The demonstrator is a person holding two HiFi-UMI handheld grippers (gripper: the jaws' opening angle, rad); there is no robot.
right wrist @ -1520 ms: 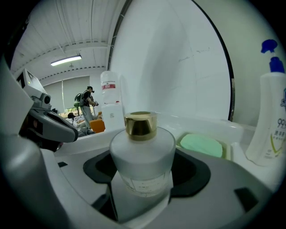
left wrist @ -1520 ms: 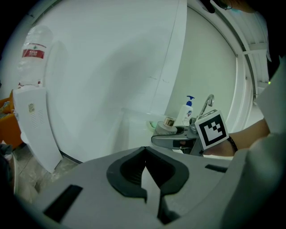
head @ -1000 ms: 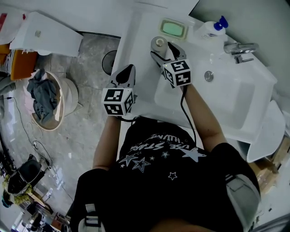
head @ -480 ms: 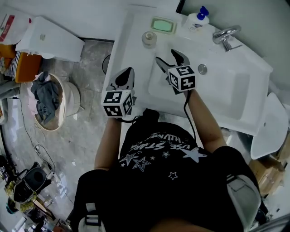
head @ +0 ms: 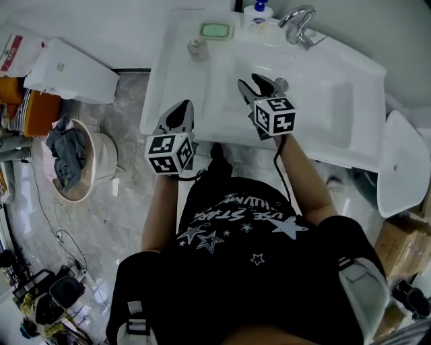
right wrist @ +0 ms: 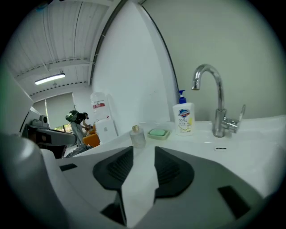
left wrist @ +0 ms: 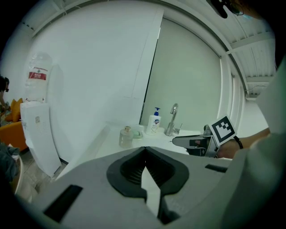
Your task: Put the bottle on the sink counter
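Observation:
A small clear bottle (head: 197,48) with a tan cap stands upright on the white sink counter (head: 168,84), next to a green soap dish (head: 216,29). The same bottle (right wrist: 137,135) shows ahead of my right gripper (right wrist: 144,150), well apart from it. My right gripper (head: 256,84) hovers over the basin's left part. Its jaws are closing, with a gap between them and nothing in it. My left gripper (head: 178,114) hangs at the counter's front edge with its jaws together and empty. The bottle (left wrist: 126,136) stands far ahead of it.
A pump soap bottle (head: 257,17) and a chrome faucet (head: 296,23) stand at the back of the counter. On the floor to the left are a white appliance (head: 67,67) and a basket of clothes (head: 67,158). A white lid-shaped thing (head: 401,162) lies to the right.
My right gripper, which stood around the bottle a second ago, has drawn back over the basin; the bottle stays on the counter. Its jaws have narrowed. The left gripper has barely moved.

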